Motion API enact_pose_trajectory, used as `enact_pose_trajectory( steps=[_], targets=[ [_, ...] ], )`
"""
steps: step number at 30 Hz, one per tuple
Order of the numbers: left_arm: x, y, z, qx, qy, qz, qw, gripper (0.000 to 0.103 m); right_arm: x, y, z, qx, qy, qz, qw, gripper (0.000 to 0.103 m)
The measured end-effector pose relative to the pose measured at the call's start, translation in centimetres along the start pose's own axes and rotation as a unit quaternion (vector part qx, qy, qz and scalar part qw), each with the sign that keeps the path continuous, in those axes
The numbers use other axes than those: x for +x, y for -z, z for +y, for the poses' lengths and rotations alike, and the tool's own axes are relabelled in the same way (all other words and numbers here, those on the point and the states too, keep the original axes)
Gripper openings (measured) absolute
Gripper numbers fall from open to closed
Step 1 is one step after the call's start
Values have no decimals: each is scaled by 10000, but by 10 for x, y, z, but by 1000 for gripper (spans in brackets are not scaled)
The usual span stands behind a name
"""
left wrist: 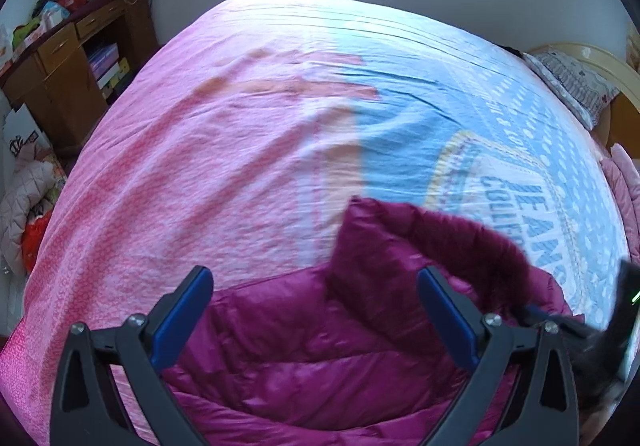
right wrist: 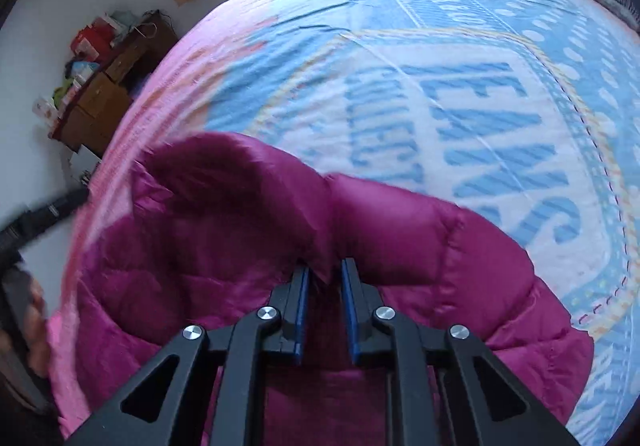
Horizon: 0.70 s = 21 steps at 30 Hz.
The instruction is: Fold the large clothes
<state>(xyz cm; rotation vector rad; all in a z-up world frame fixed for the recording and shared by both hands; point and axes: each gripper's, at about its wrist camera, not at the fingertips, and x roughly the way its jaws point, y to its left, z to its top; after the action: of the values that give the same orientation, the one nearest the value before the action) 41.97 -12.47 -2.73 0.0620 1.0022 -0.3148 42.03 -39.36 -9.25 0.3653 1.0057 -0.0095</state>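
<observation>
A magenta puffer jacket (left wrist: 304, 342) lies at the near edge of the bed; its fur-trimmed hood (left wrist: 460, 234) is lifted and blurred. My left gripper (left wrist: 316, 286) is open and empty, hovering just above the jacket body. My right gripper (right wrist: 325, 270) is shut on a fold of the jacket (right wrist: 256, 230) near the hood and holds it raised off the bed. The right gripper also shows at the right edge of the left wrist view (left wrist: 560, 322). The jacket's lower part is hidden below both views.
The bed (left wrist: 200, 149) has a pink and blue printed cover. A wooden desk (left wrist: 68, 65) with clutter stands at the left wall, a pile of clothes (left wrist: 24, 201) below it. A pillow (left wrist: 572, 81) lies at the far right. A window is behind.
</observation>
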Motion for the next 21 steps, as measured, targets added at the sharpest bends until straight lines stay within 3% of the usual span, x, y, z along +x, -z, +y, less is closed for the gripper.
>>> enact_pose_trajectory(
  steps=[3, 4, 7, 10, 12, 14, 17, 21],
  targets=[
    [7, -1, -27, 294, -124, 27, 9995, 103, 3, 24, 1, -650, -66, -882, 9940, 13],
    [10, 1, -39, 421, -183, 14, 9989, 103, 2, 28, 1, -668, -50, -998, 9927, 13],
    [19, 7, -68, 807, -352, 18, 9961, 103, 2, 27, -1, -588, -108, -1020, 9930, 13],
    [36, 13, -94, 1292, -979, 42, 9868, 103, 1, 27, -10, -415, -346, -1029, 9932, 13],
    [46, 17, -100, 1443, -1434, 16, 9791, 91, 1, 27, -12, -367, -411, -1038, 9931, 13],
    [50, 20, -88, 1245, -1606, 121, 9791, 56, 2, 27, -12, -372, -402, -1037, 9931, 13],
    [39, 28, -45, 411, -1217, 157, 9916, 45, 1, 27, -11, -377, -395, -1037, 9931, 13],
    [20, 51, 15, -559, -951, -151, 9938, 45, 2, 26, -9, -392, -362, -1037, 9932, 13]
  ],
)
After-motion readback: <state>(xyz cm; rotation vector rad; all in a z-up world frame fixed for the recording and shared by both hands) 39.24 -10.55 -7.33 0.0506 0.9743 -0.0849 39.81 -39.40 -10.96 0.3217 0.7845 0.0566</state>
